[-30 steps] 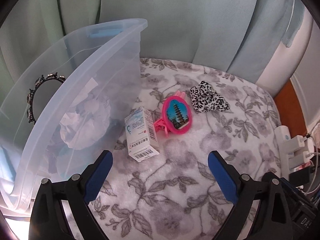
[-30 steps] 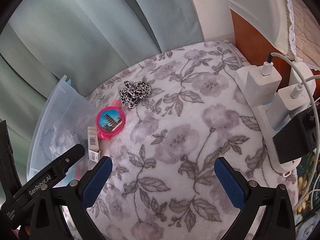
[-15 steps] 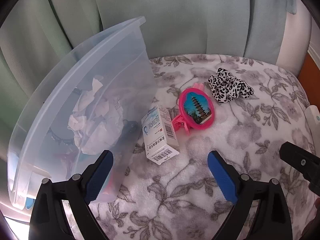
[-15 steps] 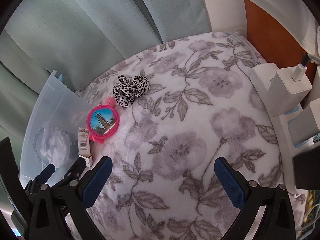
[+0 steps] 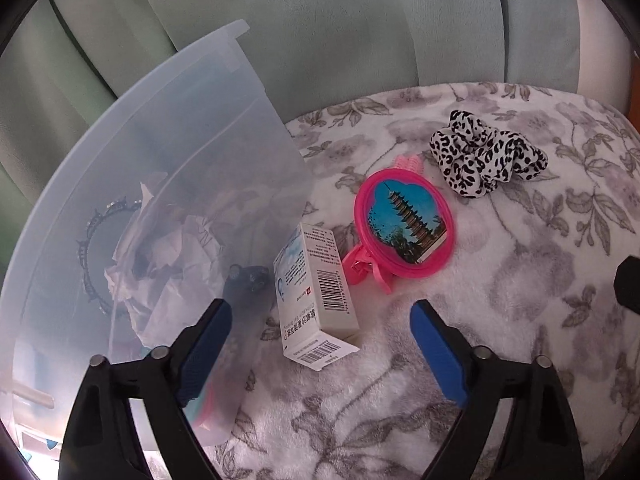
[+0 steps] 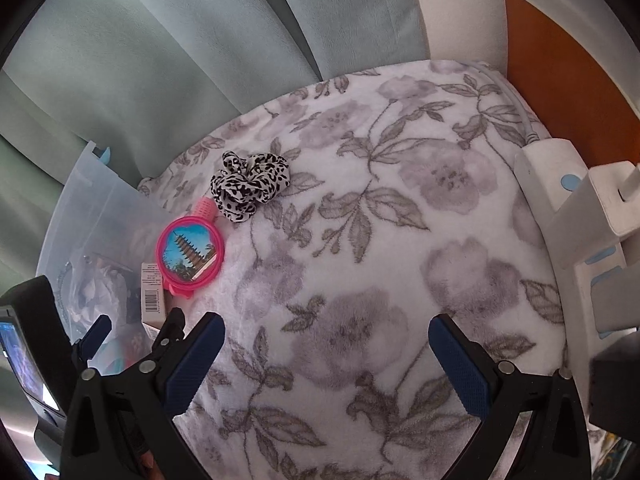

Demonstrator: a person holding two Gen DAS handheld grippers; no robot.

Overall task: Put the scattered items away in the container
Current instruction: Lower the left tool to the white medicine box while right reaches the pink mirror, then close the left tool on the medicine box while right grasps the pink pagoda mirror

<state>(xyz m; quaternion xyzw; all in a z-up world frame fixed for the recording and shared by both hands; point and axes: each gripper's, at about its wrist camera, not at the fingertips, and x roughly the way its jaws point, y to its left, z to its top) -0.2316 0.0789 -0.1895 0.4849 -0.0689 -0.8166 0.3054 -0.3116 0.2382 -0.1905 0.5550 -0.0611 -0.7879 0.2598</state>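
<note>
A clear plastic container point(image 5: 120, 152) stands at the left and holds crumpled paper and a black headband. A white medicine box point(image 5: 316, 292) lies against its side on the floral blanket point(image 5: 500, 280). Just right of the box lies a round pink mirror point(image 5: 404, 228) with a pagoda picture, resting on a pink clip. A black-and-white leopard scrunchie point(image 5: 484, 156) lies farther back right. My left gripper point(image 5: 320, 344) is open, just in front of the box. My right gripper point(image 6: 326, 360) is open and empty above bare blanket; the mirror point(image 6: 190, 252), scrunchie point(image 6: 250, 186) and container point(image 6: 92, 216) lie to its left.
Green curtains point(image 5: 360, 20) hang behind the blanket. A white power strip with chargers point(image 6: 580, 220) runs along the right edge, beside an orange wooden panel point(image 6: 560, 72). The left gripper's body point(image 6: 36, 340) shows at the lower left of the right wrist view.
My left gripper has swung left and closer to the medicine box and container. My right gripper has moved forward over the blanket. Both stayed open; no object moved.
</note>
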